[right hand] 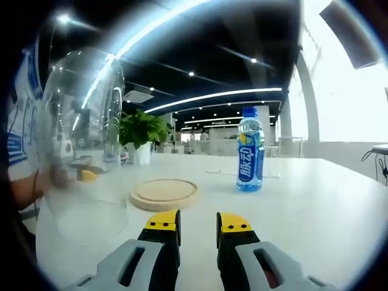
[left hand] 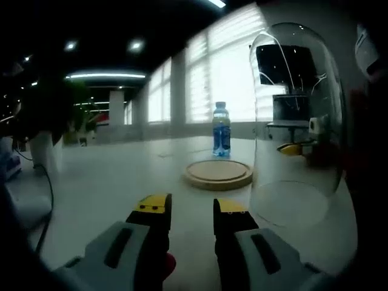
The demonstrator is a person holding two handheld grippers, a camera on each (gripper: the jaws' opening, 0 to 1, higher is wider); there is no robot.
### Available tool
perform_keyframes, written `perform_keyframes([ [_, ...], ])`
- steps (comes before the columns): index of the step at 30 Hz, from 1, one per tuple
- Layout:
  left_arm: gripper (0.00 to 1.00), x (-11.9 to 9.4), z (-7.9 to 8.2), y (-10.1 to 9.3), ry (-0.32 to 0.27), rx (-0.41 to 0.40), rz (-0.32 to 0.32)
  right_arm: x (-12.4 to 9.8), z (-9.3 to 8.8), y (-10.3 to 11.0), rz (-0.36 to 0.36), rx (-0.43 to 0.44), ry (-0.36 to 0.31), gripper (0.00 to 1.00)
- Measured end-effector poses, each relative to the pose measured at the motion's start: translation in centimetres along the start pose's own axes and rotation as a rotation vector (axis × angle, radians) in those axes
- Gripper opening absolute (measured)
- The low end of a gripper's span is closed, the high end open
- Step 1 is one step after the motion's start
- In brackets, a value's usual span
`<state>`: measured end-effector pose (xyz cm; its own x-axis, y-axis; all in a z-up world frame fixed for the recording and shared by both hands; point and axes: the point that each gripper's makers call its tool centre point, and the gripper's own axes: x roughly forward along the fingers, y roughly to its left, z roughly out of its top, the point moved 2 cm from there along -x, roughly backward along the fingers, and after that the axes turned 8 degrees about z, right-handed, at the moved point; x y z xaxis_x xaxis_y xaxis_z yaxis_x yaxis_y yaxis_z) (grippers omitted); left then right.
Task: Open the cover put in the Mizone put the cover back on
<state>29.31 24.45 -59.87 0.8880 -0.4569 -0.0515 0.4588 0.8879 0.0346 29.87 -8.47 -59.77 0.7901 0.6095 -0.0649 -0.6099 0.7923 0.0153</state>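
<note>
A clear glass dome cover [left hand: 297, 121] stands upright on the white table [left hand: 109, 182], to the right of a round wooden base [left hand: 218, 173] and apart from it. The blue Mizone bottle [left hand: 221, 129] stands upright just behind the base. My left gripper [left hand: 191, 212] is low over the table in front of the base, jaws slightly apart with nothing between them. In the right gripper view the dome [right hand: 82, 139] is at the left, the wooden base [right hand: 163, 193] straight ahead and the bottle [right hand: 250, 150] right of it. My right gripper [right hand: 198, 223] is open and holds nothing.
A person's blue-and-white sleeve [right hand: 18, 139] and hand show behind the dome. A potted plant [right hand: 139, 130] stands at the table's far side. A dark cable [left hand: 45, 188] runs along the table's left. Bright windows [left hand: 230, 73] lie beyond the bottle.
</note>
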Motion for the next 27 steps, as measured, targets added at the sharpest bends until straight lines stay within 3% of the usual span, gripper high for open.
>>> perform_keyframes([
  [27, 0.22, 0.12, -0.28, 0.12, 0.014, 0.024, 0.011, 0.48, -0.52, 0.53, 0.003, -0.091, 0.047, 0.16],
])
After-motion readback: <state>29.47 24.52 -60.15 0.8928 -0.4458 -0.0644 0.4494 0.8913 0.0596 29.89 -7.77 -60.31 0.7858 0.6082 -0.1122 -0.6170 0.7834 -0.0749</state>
